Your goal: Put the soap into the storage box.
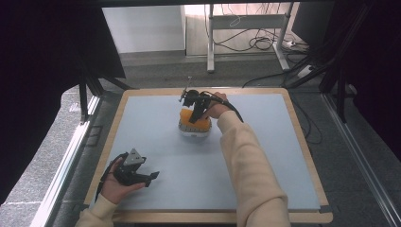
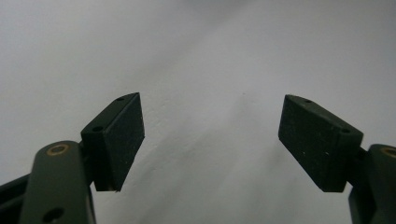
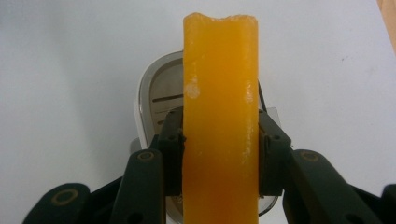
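Note:
An orange flat slab stands on edge between the jaws of my right gripper, which is shut on it. Right under the slab sits a white toaster with a slotted metal top. From above, the right gripper points down over the orange slab and the toaster at the middle back of the mat. My left gripper rests at the front left, jaws open. Between its pads lies bare mat and nothing else.
A blue-grey mat covers a wooden-edged table. Black frame legs stand at the left, and cables and a desk frame lie on the floor beyond the far edge.

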